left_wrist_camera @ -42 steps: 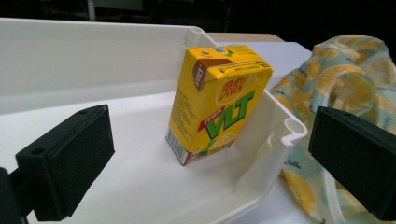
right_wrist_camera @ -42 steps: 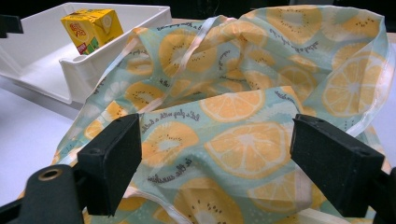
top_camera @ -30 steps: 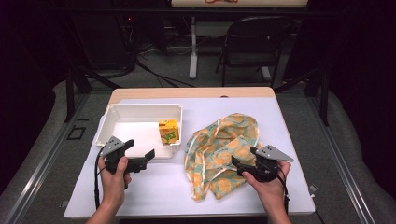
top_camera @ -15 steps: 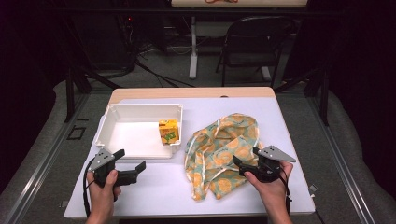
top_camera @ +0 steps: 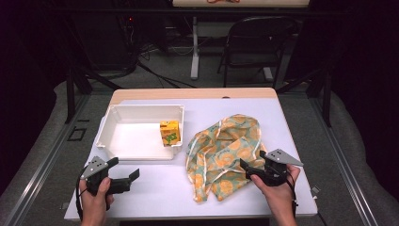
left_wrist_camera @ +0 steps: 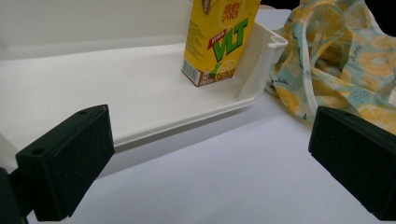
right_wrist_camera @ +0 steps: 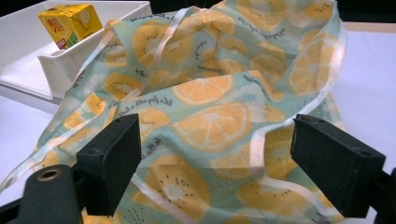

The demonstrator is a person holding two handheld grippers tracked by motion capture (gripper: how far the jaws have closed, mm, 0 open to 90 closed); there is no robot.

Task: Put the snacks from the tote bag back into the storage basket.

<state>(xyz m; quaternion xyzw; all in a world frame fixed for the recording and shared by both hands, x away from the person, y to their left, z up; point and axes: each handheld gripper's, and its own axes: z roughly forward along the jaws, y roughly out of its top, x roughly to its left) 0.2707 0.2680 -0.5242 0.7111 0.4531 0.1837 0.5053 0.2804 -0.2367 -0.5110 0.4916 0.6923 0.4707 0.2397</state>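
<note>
A yellow drink carton (top_camera: 170, 133) (left_wrist_camera: 219, 42) (right_wrist_camera: 70, 21) stands upright in the right near corner of a white tray (top_camera: 141, 109) (left_wrist_camera: 93, 88). A crumpled cloth bag printed with orange slices (top_camera: 226, 150) (right_wrist_camera: 210, 88) (left_wrist_camera: 341, 56) lies right of the tray. My left gripper (top_camera: 124, 168) (left_wrist_camera: 210, 156) hovers in front of the tray's near wall, open, with bare table between its jaws. At the bag's right edge my right gripper (top_camera: 253, 160) (right_wrist_camera: 223, 161) is open, jaws spread over the fabric without pressing on it.
The white table top (top_camera: 291, 122) has bare room behind the bag and in front of the tray. A folding chair (top_camera: 254, 42) and stand legs are on the floor beyond the table's far edge.
My left gripper has drawn back from the tray toward the near edge and a little left. The right gripper has stayed put at the bag.
</note>
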